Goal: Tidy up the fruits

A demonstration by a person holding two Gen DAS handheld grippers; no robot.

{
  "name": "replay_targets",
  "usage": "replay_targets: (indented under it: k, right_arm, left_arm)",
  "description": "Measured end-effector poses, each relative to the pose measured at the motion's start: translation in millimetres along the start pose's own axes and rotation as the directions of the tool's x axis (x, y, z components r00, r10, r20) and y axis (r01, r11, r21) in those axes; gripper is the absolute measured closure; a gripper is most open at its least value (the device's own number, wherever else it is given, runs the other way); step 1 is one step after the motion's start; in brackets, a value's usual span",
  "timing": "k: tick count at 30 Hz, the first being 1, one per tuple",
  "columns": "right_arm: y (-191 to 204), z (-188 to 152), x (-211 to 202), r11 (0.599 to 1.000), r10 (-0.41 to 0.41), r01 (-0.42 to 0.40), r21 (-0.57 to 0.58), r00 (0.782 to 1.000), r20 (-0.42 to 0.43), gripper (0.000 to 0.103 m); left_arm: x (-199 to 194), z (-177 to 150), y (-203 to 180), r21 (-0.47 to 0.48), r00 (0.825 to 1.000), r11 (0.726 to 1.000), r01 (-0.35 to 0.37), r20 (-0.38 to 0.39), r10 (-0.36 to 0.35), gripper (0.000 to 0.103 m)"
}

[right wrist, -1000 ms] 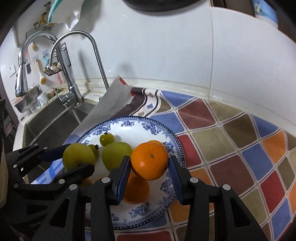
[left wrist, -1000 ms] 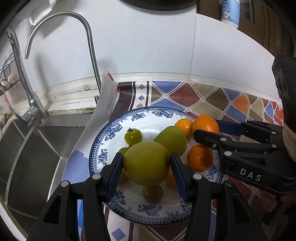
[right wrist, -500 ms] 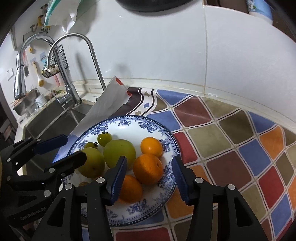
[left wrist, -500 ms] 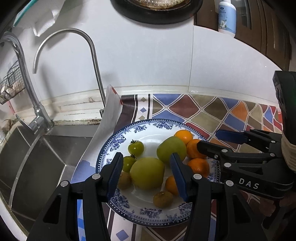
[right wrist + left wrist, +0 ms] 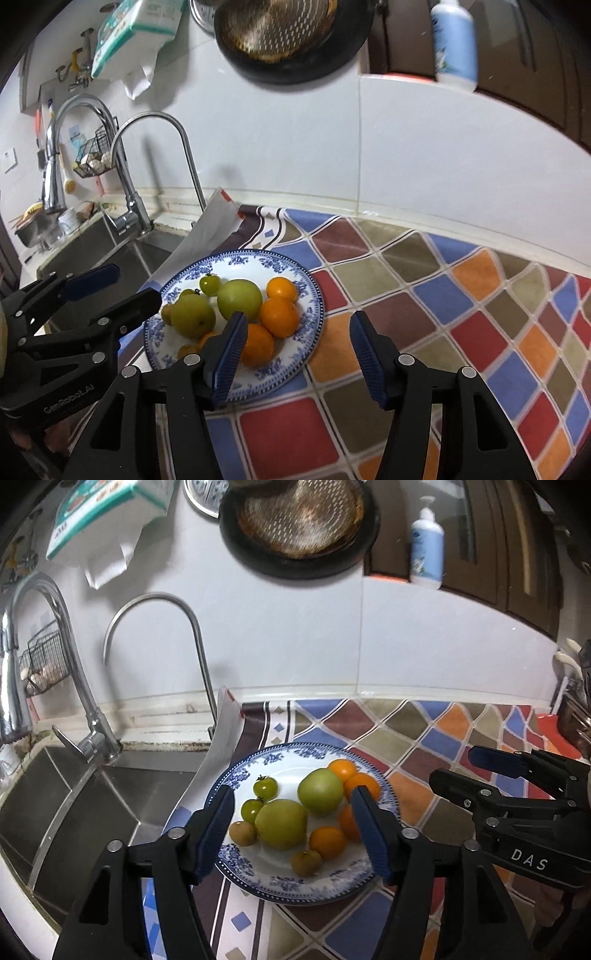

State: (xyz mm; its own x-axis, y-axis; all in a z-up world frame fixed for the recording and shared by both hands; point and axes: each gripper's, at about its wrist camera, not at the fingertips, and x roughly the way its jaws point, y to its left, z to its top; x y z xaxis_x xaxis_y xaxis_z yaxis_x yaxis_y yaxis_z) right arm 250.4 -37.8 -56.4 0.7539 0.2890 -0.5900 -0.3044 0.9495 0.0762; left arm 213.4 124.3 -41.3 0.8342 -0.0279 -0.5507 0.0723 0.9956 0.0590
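Note:
A blue-and-white plate [image 5: 295, 895] holds two large green fruits [image 5: 281, 823], several oranges [image 5: 328, 842], two small green tomatoes [image 5: 265, 788] and two small brownish fruits [image 5: 242, 833]. My left gripper [image 5: 293, 801] hovers above the plate's near side. Its jaws are opening and nothing is between them. My right gripper [image 5: 297, 323] hangs over the plate's [image 5: 314, 295] right rim, above the oranges [image 5: 279, 315]. Its jaws are also opening and hold nothing. Each gripper shows in the other's view: the right gripper [image 5: 458, 766] at the right, the left gripper [image 5: 131, 284] at the left.
A steel sink [image 5: 74, 812] with two faucets [image 5: 159, 602] lies left of the plate. A white sheet [image 5: 221, 746] stands up at the sink's edge. The plate rests on a colourful tiled mat [image 5: 424, 738]. A pan [image 5: 299, 520] and a bottle [image 5: 426, 550] sit high on the wall.
The left gripper let go of a large green fruit and the right let go of an orange; both fruits now lie on the plate. Both grippers opened, rose and drew back.

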Motion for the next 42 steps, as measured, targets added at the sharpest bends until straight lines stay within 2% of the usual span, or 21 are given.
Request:
replay_targets:
  k: [8, 15, 25, 28, 42]
  right_arm:
    - [4.7, -14.9, -50.3, 0.995, -0.085, 0.082, 0.056, 0.995, 0.053, 0.041]
    - [11.5, -36.0, -87.7, 0.983, -0.158, 0.148, 0.107, 0.983, 0.089, 0.038]
    - [16.9, -57.6, -136.1, 0.981, -0.174, 0.162, 0.108, 0.979, 0.11, 0.037]
    - [16.3, -64.6, -150.9, 0.98, -0.175, 0.163, 0.11, 0.978, 0.113, 0.032]
    - [19.9, -107.7, -216.1, 0.976, -0.199, 0.184, 0.118, 0.971, 0.134, 0.025]
  left_arm:
    - [-35.0, -8.2, -5.5, 0.041, 0.999, 0.999, 0.028, 0.032, -0.029, 0.025]
    - [-66.5, -20.5, -9.3, 0.078, 0.998, 0.996, 0.034, 0.058, -0.039, 0.021]
    - [-114.3, -31.5, -21.5, 0.061, 0.993, 0.998, 0.021, 0.111, -0.028, 0.014]
    - [-131.7, -38.2, -28.6, 0.058, 0.991, 0.998, 0.03, 0.126, -0.037, 0.012]
    - [-193.6, -69.1, -51.7, 0.06, 0.988, 0.998, 0.015, 0.155, -0.024, 0.001]
